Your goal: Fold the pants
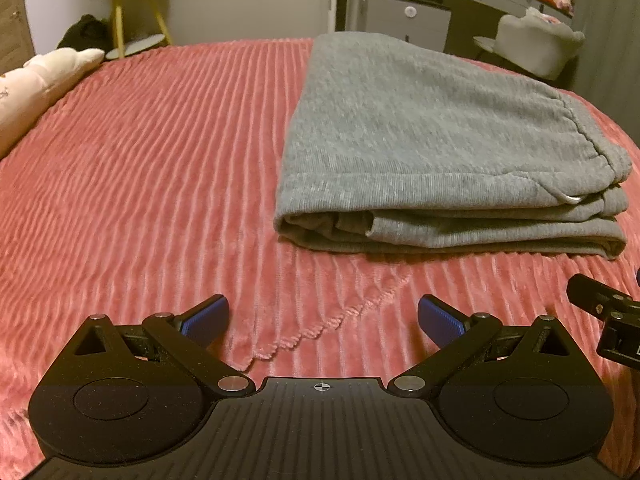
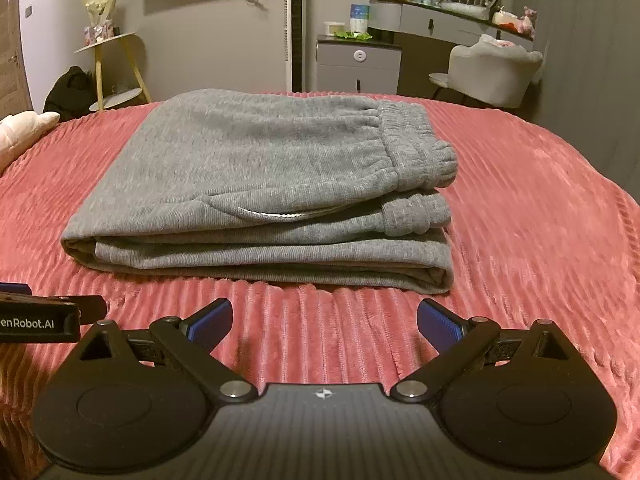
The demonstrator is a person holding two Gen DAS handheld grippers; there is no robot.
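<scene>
Grey sweatpants (image 1: 432,136) (image 2: 264,176) lie folded in a flat stack of several layers on the pink ribbed bedspread (image 1: 160,168) (image 2: 540,208). The elastic waistband (image 2: 416,148) is at the stack's right end. My left gripper (image 1: 323,318) is open, its blue pads apart, hovering over bare bedspread short of the stack's near left corner. In the right wrist view my right gripper (image 2: 325,322) is also open and empty, just in front of the stack's near edge. Each gripper's body shows at the edge of the other's view.
A pale plush pillow (image 1: 36,84) (image 2: 20,128) lies at the bed's left edge. Beyond the bed stand a yellow-legged side table (image 2: 116,68), a grey cabinet (image 2: 358,64), a dressing table with bottles (image 2: 448,16) and a padded chair (image 2: 492,72). A fold wrinkles the bedspread (image 1: 320,328).
</scene>
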